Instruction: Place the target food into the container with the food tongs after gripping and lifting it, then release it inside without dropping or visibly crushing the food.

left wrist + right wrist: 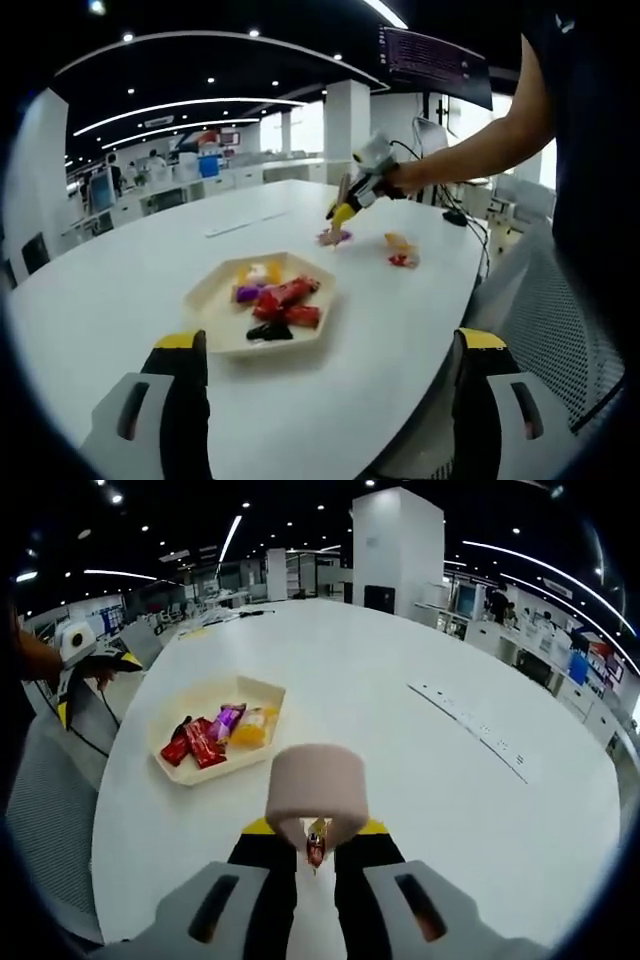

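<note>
At centre frame of the left gripper view, a cream tray sits on the white table. It holds wrapped snacks: red bars, a purple packet, a yellow one and a dark one. The left gripper rises from the bottom edge with jaws spread wide, holding nothing. Above the tray, the right gripper is lowered over a purple snack on the table; two more snacks lie to its right.

Lower centre of the right gripper view, the right gripper has its jaws drawn close on the tongs, whose looped end stands between them. A small wrapped snack shows just below the loop. The tray lies at left of centre.
</note>
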